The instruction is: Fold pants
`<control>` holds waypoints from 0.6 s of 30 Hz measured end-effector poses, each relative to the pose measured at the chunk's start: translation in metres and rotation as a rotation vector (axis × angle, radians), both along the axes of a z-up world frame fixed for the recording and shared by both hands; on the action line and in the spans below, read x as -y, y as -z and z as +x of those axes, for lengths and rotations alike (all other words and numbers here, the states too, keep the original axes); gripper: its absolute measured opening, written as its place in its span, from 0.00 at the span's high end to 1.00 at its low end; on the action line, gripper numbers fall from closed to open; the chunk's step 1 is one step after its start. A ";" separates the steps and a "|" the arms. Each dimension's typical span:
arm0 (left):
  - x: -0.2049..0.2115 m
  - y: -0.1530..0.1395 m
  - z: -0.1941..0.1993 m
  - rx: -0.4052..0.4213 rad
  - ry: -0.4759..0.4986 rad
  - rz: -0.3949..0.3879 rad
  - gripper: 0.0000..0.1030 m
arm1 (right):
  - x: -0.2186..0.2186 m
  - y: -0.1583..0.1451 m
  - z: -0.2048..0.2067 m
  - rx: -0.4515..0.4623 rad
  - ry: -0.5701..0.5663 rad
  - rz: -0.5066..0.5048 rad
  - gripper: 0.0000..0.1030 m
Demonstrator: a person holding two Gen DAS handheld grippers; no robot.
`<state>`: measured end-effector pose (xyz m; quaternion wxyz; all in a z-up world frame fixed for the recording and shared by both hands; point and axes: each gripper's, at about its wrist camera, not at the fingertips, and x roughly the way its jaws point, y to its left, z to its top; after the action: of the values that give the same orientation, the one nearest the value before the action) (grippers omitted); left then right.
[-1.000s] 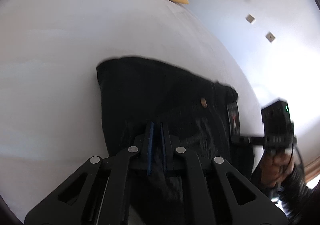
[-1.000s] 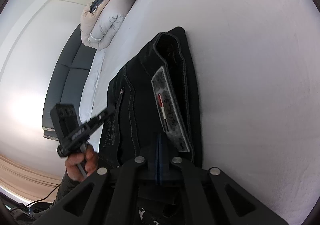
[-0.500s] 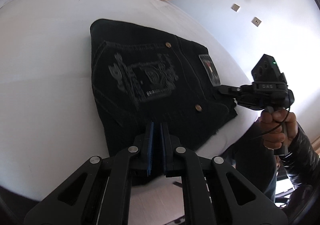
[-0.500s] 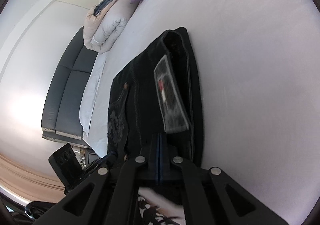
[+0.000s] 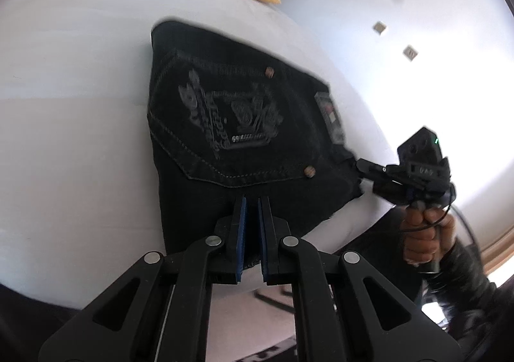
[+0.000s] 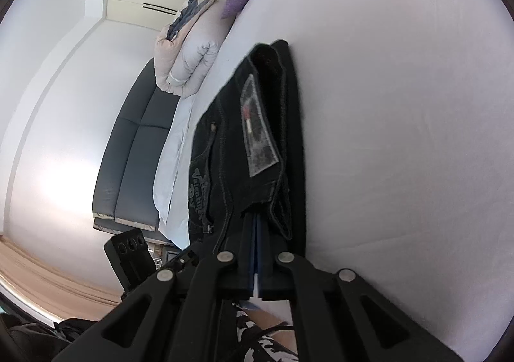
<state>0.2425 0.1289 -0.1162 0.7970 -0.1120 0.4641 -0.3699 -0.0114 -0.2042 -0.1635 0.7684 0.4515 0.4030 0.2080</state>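
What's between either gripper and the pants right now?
Nothing visible. The left gripper sits at the near edge of the folded black jeans, and the right gripper is closed at the waistband corner. White bed around them.

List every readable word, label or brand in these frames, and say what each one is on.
"Valentines Day": grey embroidered lettering on the back pocket of the black jeans, read in the right wrist view; the first letters are uncertain.
Waistband patch: a red mark, text too blurred to read.
Right gripper: white lettering on its body, too small to read.
Pocket embroidery in the left wrist view: motion-blurred, unreadable.
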 end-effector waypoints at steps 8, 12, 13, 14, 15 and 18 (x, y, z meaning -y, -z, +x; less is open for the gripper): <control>-0.047 -0.030 0.047 -0.009 -0.115 -0.085 0.27 | 0.038 -0.032 0.020 0.001 0.116 -0.074 0.28; -0.047 -0.022 0.075 -0.061 -0.129 -0.091 0.16 | 0.037 -0.019 0.056 -0.085 0.090 -0.089 0.29; -0.045 -0.018 0.081 -0.079 -0.130 -0.084 0.16 | 0.035 -0.016 0.061 -0.091 0.079 -0.086 0.29; -0.042 -0.012 0.086 -0.100 -0.129 -0.075 0.16 | 0.034 -0.013 0.067 -0.097 0.066 -0.084 0.30; -0.037 -0.008 0.092 -0.121 -0.119 -0.073 0.16 | 0.032 -0.012 0.074 -0.105 0.056 -0.091 0.31; -0.026 0.003 0.103 -0.171 -0.084 -0.057 0.16 | 0.023 -0.010 0.094 -0.129 0.021 -0.106 0.31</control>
<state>0.3455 0.1550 -0.1196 0.7658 -0.1853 0.5145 -0.3384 0.0821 -0.2269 -0.1535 0.7657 0.4270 0.4574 0.1487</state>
